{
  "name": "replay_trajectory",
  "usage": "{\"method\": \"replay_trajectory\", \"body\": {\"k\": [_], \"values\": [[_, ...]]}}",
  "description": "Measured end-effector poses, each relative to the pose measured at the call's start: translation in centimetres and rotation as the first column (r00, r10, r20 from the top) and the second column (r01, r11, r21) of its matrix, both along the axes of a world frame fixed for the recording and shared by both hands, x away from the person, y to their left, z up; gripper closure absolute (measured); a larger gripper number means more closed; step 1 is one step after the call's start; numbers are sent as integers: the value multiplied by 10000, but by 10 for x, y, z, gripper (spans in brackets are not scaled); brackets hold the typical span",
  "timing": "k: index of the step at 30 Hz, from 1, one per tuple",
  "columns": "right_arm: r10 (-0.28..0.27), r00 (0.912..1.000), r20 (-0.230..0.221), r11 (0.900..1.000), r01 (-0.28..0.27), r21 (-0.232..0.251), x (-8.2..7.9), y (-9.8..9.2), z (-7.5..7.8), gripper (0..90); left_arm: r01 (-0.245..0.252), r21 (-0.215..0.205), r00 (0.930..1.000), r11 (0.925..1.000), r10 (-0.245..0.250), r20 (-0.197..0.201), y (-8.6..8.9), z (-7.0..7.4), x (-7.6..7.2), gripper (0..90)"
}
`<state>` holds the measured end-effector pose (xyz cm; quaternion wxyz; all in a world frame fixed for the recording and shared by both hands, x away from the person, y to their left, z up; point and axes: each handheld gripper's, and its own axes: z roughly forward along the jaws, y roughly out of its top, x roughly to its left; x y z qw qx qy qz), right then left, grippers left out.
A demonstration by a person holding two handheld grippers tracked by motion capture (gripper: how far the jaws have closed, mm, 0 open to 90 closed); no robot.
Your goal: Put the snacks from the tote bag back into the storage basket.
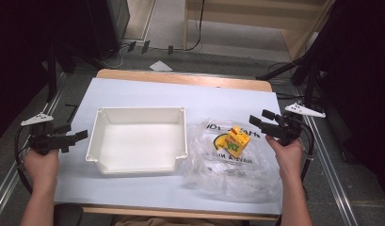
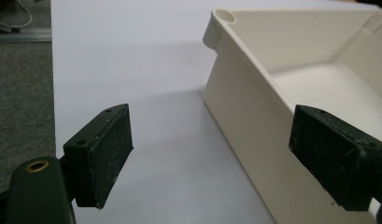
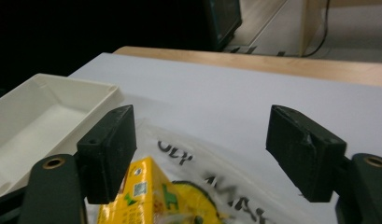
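An empty white bin (image 1: 138,139) stands on the white table cover, left of centre. To its right lies a clear plastic bag (image 1: 232,160) with black lettering, and a yellow carton (image 1: 233,142) with green print sits inside it. My left gripper (image 1: 76,134) hovers open just left of the bin, whose wall (image 2: 254,126) lies between and beyond its jaws. My right gripper (image 1: 259,118) is open above the bag's right side. Its jaws stand wide apart over the yellow carton (image 3: 142,196), touching nothing.
The white sheet (image 1: 204,101) covers a wooden table whose far edge (image 1: 180,77) shows. Black stands and cables flank both sides on the grey floor. The bag (image 3: 212,172) is crumpled and spreads toward the table's front right.
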<state>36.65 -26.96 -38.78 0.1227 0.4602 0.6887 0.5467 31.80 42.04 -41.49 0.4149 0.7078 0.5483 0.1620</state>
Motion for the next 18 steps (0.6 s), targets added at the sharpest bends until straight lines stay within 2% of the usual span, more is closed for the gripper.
{"method": "replay_trajectory", "body": {"k": [3,5,6,9,10,11,12,13,14,15,17,18], "values": [[228,9995,-222,9997,-228,17,1,1,-2,294,-33,190,9999,9998,35,-147,-1,-1,2,147],[232,9984,-517,9990,-252,-369,1,4,-3,296,-131,350,9994,9993,143,-329,-3,-4,4,148],[232,9984,-517,9990,-252,-369,1,4,-3,296,-131,350,9994,9993,143,-329,-3,-4,4,148],[99,9991,-421,9949,-141,-995,-1,7,-2,313,-170,454,9987,9988,192,-482,-4,-6,7,148],[89,9991,-407,9906,-144,-1360,-3,9,-1,325,-194,484,9983,9986,220,-542,-5,-7,8,149],[89,9991,-407,9906,-144,-1360,-3,9,-1,325,-194,484,9983,9986,220,-542,-5,-7,8,149],[191,9990,-403,9841,-259,-1755,-5,10,-1,325,-202,517,9979,9985,233,-604,-6,-8,10,149],[191,9990,-403,9841,-259,-1755,-5,10,-1,325,-231,540,9976,9983,265,-632,-6,-8,11,149],[231,9984,-524,9813,-326,-1896,-6,11,-1,325,-605,828,9957,9947,660,-646,-8,-9,13,149],[231,9984,-524,9813,-326,-1896,-6,11,-1,325,-605,828,9957,9947,660,-646,-8,-9,13,149],[252,9977,-623,9817,-365,-1869,-7,11,-1,325,-1036,1129,9918,9882,1113,-636,-9,-9,16,150],[303,9967,-751,9831,-433,-1781,-8,11,-1,328,-1074,1092,9909,9882,1153,-688,-9,-10,17,152]]}}
